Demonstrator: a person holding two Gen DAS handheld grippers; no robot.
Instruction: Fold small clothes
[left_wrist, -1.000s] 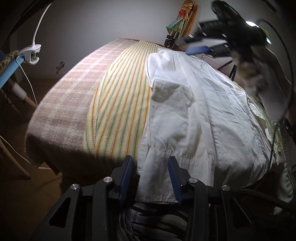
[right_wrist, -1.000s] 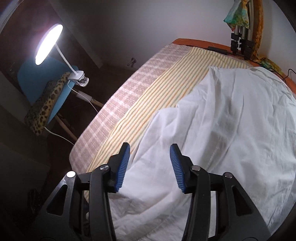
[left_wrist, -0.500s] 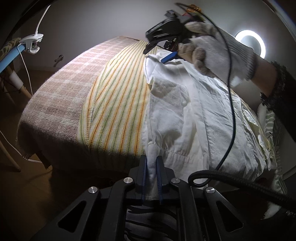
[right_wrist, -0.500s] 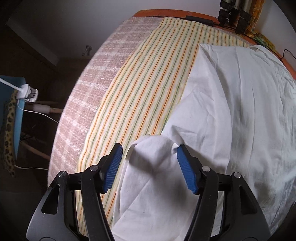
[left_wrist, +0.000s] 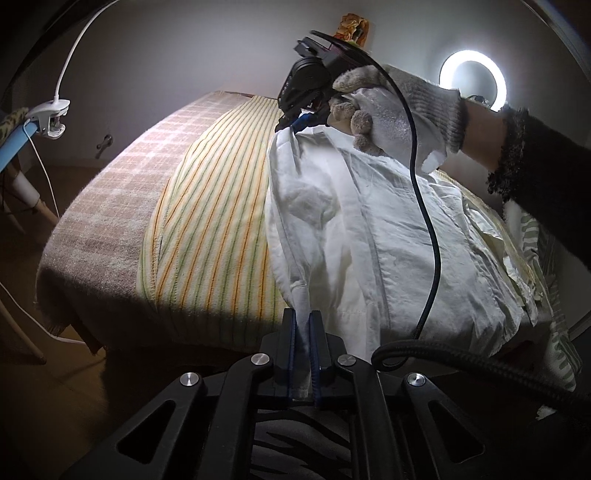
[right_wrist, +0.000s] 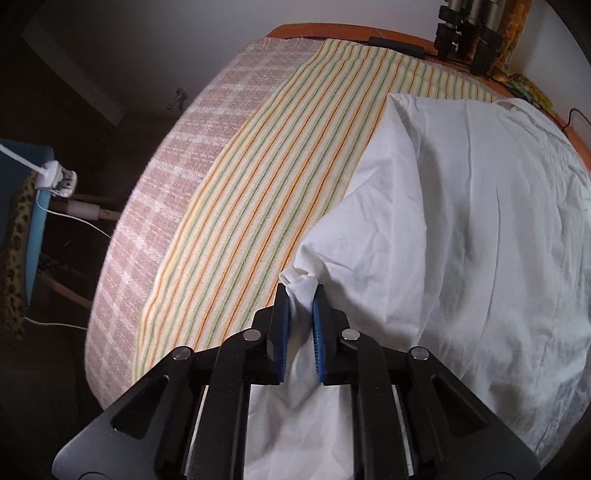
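Observation:
A white shirt (left_wrist: 373, 236) lies on a yellow striped cloth (left_wrist: 210, 229) over the table. My left gripper (left_wrist: 303, 321) is shut on the shirt's near left edge at the table's front. My right gripper (left_wrist: 301, 120), held by a gloved hand, is at the shirt's far left corner. In the right wrist view my right gripper (right_wrist: 301, 291) is shut on a bunched fold of the white shirt (right_wrist: 461, 229) at its left edge, beside the striped cloth (right_wrist: 280, 181).
A pink checked blanket (left_wrist: 110, 199) covers the table's left part and hangs over the edge. A clamp lamp (left_wrist: 51, 114) stands at the left on a blue chair (right_wrist: 33, 229). A ring light (left_wrist: 472, 79) glows at the back right. Other clothes (left_wrist: 532, 240) lie at the right.
My left gripper closed on the shirt's near edge, then my right gripper moved to the far left corner and closed on a fold there.

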